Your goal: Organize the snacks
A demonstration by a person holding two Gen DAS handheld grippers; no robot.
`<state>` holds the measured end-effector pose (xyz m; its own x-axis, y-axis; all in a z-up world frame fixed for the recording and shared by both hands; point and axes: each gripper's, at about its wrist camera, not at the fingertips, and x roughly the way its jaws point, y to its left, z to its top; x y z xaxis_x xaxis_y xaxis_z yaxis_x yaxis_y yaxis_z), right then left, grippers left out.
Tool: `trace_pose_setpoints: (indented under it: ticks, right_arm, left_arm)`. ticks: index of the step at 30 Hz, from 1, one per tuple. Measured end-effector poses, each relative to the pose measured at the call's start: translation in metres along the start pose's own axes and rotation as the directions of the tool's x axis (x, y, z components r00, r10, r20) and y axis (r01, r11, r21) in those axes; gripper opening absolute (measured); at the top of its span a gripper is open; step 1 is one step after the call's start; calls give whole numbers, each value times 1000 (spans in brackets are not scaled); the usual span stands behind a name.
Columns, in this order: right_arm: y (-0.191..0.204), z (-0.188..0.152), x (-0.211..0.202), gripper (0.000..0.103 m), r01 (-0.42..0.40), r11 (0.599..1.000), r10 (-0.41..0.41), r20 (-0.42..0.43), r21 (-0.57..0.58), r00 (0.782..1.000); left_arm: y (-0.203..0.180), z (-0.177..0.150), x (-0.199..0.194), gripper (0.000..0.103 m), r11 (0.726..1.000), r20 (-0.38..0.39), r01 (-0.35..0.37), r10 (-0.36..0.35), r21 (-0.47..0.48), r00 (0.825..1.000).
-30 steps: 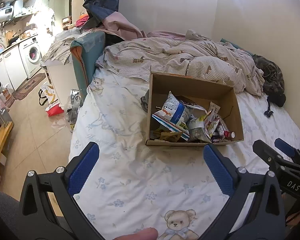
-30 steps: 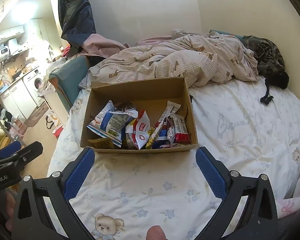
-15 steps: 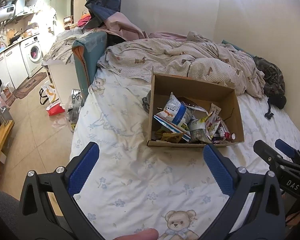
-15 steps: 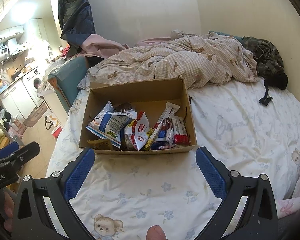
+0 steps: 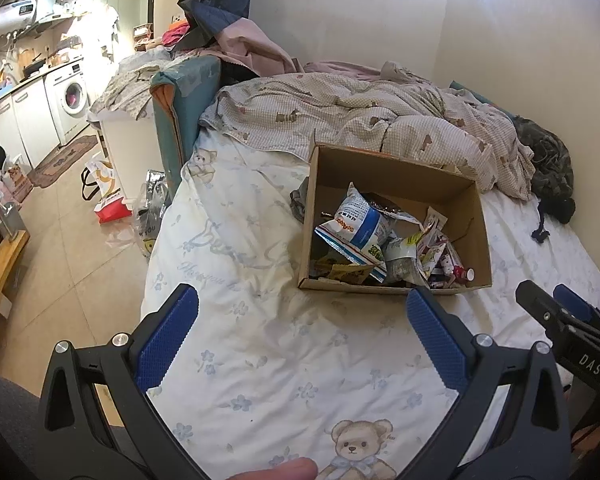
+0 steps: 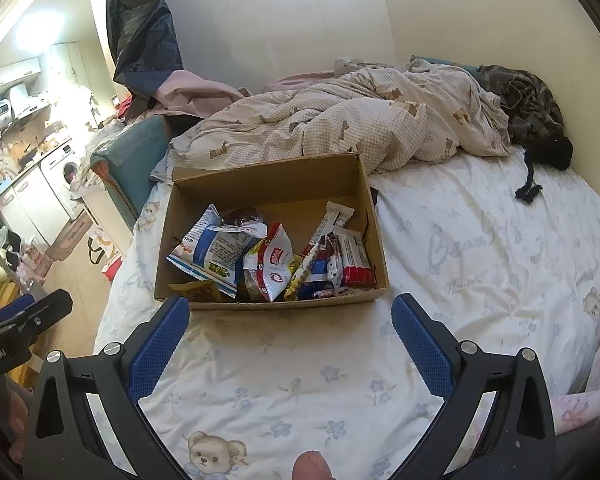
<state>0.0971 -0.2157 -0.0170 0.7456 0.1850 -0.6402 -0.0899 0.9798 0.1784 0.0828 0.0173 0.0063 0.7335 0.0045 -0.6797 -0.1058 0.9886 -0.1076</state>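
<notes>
An open cardboard box (image 5: 400, 176) (image 6: 268, 184) sits on the bed and holds several snack packets. A blue and white bag (image 5: 358, 226) (image 6: 208, 246) lies at its left, a red and white bag (image 6: 274, 264) in the middle, and red bars (image 6: 354, 258) at its right. My left gripper (image 5: 300, 316) hovers open over the sheet, short of the box's near left corner. My right gripper (image 6: 290, 318) is open too, just before the box's near wall, with nothing between its fingers. Each gripper shows at the edge of the other's view.
A rumpled checked duvet (image 5: 360, 120) (image 6: 340, 120) lies behind the box. Dark clothing (image 6: 540, 120) is piled at the far right by the wall. The bed's left edge drops to a tiled floor (image 5: 60, 240) with bags, and a kitchen area beyond.
Both views have drifted slightly, the box sitting a little farther and more central. Both grippers stay open and nothing was picked up.
</notes>
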Motion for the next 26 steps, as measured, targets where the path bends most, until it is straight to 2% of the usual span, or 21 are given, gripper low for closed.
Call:
trace_pose_setpoints:
  ticks: [26]
  right_arm:
    - [0,2,0,103,-16,1000,15,16,21,1000]
  left_arm:
    - [-6,1,3,103,1000,-3,19,-19,0,1000]
